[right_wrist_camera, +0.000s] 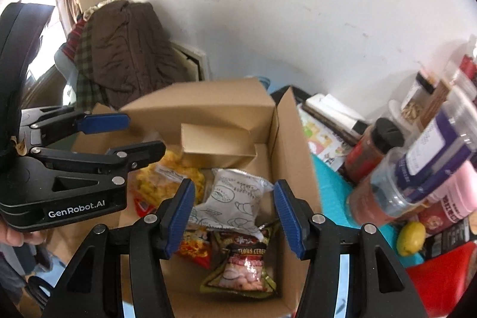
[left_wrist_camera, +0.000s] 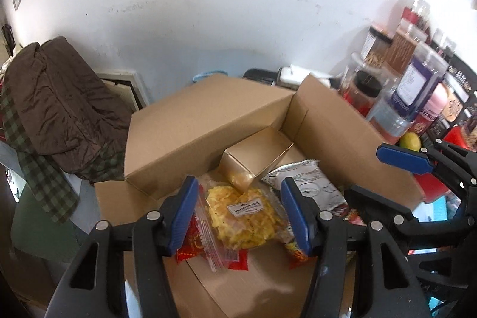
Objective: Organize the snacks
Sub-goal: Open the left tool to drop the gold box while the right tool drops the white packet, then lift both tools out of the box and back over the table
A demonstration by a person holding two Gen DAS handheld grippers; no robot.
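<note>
Left wrist: fingers (left_wrist_camera: 182, 216) spread, yellow chip bag (left_wrist_camera: 241, 216) between, seemingly untouched; right gripper (right_wrist_camera: 234, 218) likewise spread over white packet (right_wrist_camera: 229, 204)

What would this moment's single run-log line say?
left gripper: jaws open, empty | right gripper: jaws open, empty | both above cardboard box | yellow chips bag, white packet inside

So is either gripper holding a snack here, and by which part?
Nothing is held. The left gripper and right gripper both hang open above the cardboard box, with the snack packets lying loose inside.
</note>
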